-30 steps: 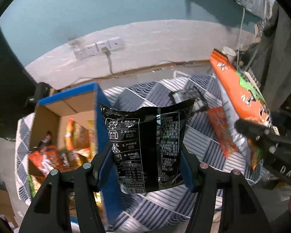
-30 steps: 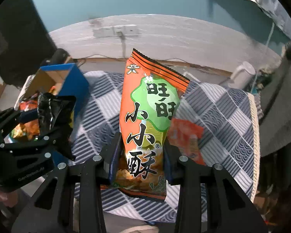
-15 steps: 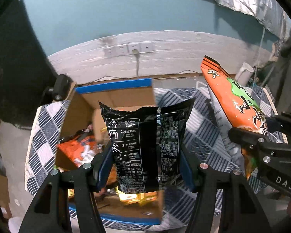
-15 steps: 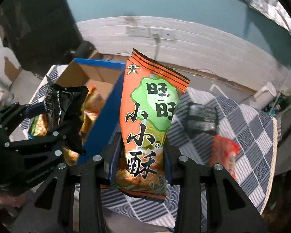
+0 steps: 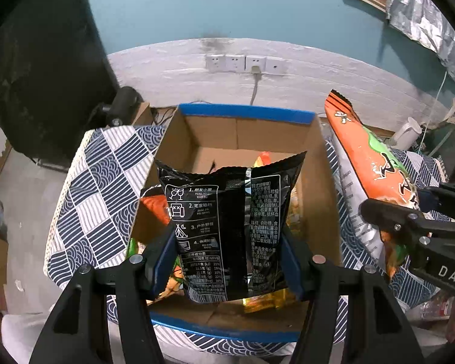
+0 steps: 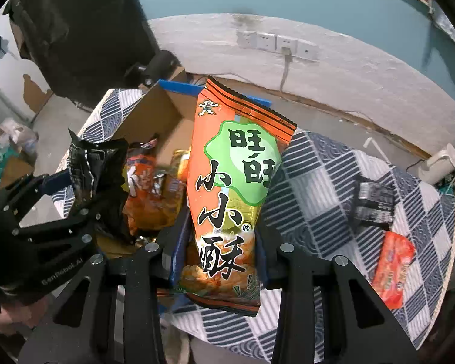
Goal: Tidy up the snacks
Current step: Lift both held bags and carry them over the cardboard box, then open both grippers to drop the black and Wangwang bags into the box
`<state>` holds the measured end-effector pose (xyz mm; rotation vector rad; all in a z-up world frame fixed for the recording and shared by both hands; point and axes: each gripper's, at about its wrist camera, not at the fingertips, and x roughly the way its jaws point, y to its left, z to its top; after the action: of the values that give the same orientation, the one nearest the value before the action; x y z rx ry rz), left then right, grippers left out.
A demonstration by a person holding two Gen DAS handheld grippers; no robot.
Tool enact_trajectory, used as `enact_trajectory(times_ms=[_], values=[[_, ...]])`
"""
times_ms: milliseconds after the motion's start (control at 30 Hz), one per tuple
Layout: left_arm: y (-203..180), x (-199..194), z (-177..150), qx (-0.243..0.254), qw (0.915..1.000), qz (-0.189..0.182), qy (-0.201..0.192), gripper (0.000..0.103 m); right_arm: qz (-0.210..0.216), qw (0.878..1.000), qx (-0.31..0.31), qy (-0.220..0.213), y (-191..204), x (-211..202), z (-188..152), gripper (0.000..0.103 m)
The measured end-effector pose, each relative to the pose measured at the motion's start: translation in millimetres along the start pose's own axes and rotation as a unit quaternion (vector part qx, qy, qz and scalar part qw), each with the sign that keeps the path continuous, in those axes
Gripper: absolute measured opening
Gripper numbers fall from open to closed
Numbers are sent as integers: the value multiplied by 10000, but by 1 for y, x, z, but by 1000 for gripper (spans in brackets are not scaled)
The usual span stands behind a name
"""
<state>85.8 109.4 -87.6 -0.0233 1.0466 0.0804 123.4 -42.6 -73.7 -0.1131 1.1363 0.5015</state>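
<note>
In the left wrist view, the left gripper (image 5: 230,261) had its fingers (image 5: 162,254) closed on a black snack bag (image 5: 227,230), which stood upright between them with its printed back facing the camera. Directly beyond the fingers sat an open cardboard box (image 5: 248,130) with blue-taped edges, holding orange and yellow snack packets (image 5: 154,209) that were largely hidden by the black bag. The box rested on a desk covered with a blue-and-white patterned cloth (image 5: 103,188). To the right of the fingers, the right gripper (image 5: 409,212) held an orange snack bag (image 5: 367,157) beside the box's right wall. Farther off were wall sockets (image 5: 245,63) with a cable plugged in.

In the right wrist view, the right gripper (image 6: 221,257) had its fingers (image 6: 179,251) clamped on the lower part of the orange snack bag (image 6: 230,188), upright and blocking much of the scene ahead. To the left of the fingers, the left gripper (image 6: 54,209) gripped the black snack bag (image 6: 97,179) over the cardboard box (image 6: 154,115). To the right of the fingers, on the patterned cloth (image 6: 315,176), lay a small black packet (image 6: 373,203) and, nearer, a red packet (image 6: 392,264), apart from each other. A white kettle (image 6: 436,160) stood near the cloth's far right edge.
</note>
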Motion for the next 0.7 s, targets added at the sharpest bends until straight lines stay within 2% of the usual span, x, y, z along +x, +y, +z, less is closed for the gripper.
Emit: enact_trajectory(times_ms=[267,500,600,700], values=[[16,15,-7,-187,9996,7,223,63,135,9997,-64,209,21,22,9,36],[21,18,-8,-317,9989,-118,329,64,375,9992,5,123,31,25,18,41],[22,19,-8,-321,9989,63,338,74,289,9996,-9,39,31,21,20,52],[23,15,-7,-328,9990,160,254,81,300,9995,60,10,27,19,22,54]])
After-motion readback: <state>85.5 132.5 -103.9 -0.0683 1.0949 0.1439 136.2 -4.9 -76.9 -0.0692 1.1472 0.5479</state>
